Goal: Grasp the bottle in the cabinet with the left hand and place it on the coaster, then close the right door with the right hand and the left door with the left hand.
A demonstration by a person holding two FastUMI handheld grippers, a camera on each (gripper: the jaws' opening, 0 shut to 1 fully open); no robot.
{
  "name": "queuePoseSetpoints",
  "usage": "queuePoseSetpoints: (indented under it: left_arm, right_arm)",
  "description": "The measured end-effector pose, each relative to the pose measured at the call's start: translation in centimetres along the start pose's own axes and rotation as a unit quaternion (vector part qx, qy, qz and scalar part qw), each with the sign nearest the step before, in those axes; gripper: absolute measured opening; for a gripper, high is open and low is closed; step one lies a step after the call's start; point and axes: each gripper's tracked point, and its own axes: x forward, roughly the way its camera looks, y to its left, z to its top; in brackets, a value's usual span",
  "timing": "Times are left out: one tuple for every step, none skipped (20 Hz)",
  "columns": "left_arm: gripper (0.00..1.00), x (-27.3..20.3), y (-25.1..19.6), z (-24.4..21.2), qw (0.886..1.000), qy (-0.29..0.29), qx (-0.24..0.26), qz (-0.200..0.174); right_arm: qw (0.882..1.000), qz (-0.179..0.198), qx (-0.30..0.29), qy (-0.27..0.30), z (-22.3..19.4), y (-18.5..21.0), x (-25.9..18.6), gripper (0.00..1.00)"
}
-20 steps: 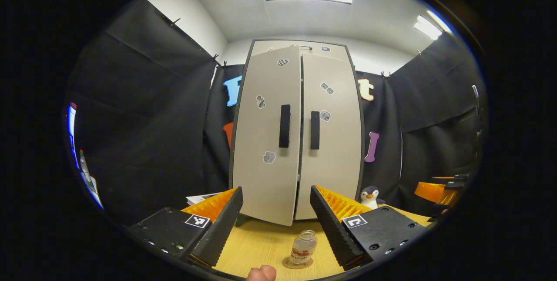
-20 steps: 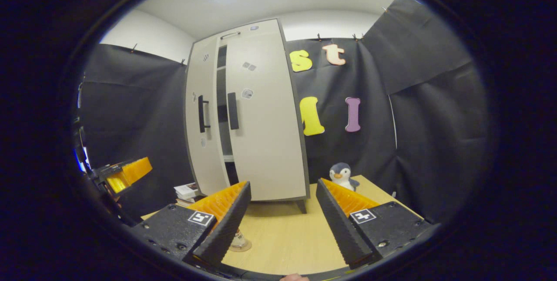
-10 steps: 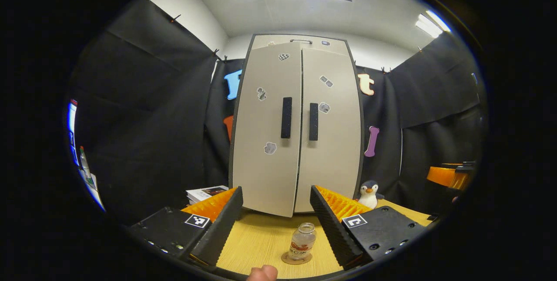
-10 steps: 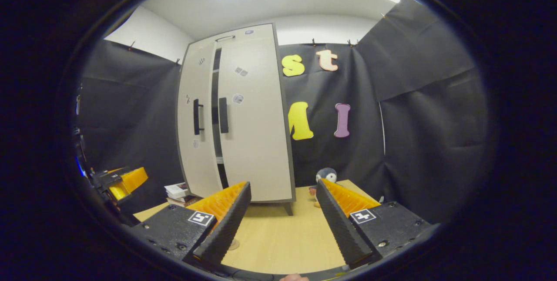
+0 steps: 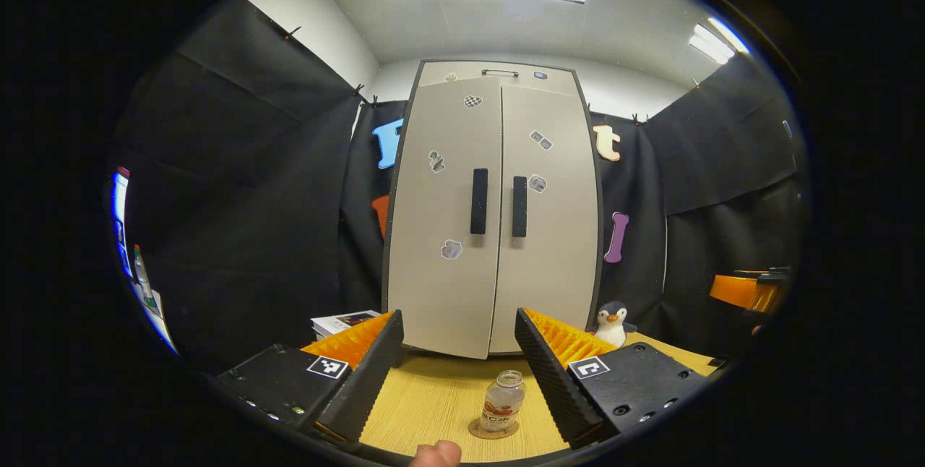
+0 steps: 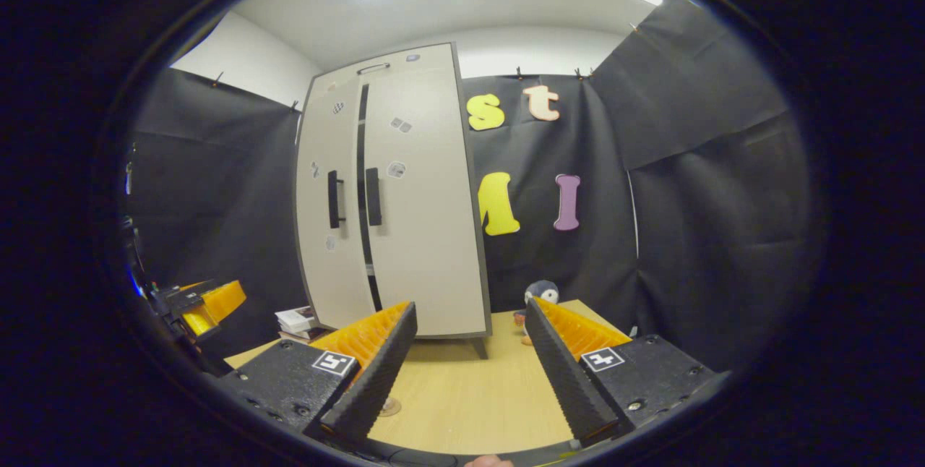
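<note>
- Since a second ago, the left door (image 5: 442, 214) of the tall beige two-door cabinet (image 5: 498, 73) has swung in from ajar to almost flush with the right door (image 5: 549, 214).
- Left gripper view: the left claw (image 5: 457, 373) hangs with its jaws spread wide and nothing between them, well back from the cabinet straight ahead.
- The small clear glass bottle with a red label (image 5: 502, 400) stands upright on the round brown coaster (image 5: 493, 429), low between the two fingers and nearer the right one.
- Risk, as I judge it: a careless forward or downward sweep of this claw could clip the bottle and tip it off the coaster.
- Both black handles sit side by side ahead, so the doors look shut from here.
- Right gripper view: the right claw (image 6: 470, 366) is likewise spread and empty, with the cabinet ahead and to its left.
- A dark slit (image 6: 361, 185) shows between the doors from this angle, so the left door may not be fully seated; stopping now could leave it slightly open.
- The pale wooden tabletop (image 6: 470, 402) lies under the claw; a small stuffed penguin (image 6: 540, 292) sits just beyond the right finger, and stacked books (image 6: 295, 320) lie beyond the left.
- Black cloth lines the booth, with ceiling light panels overhead.
</note>
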Motion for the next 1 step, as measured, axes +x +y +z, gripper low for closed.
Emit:
queuePoseSetpoints:
  left_arm:
    - [0.95, -0.07, 0.00, -0.06, 1.000, 0.002, 0.000, -0.001]
  right_arm:
    - [1.000, 0.001, -0.001, 0.000, 0.02, 0.14, -0.05, 0.99]
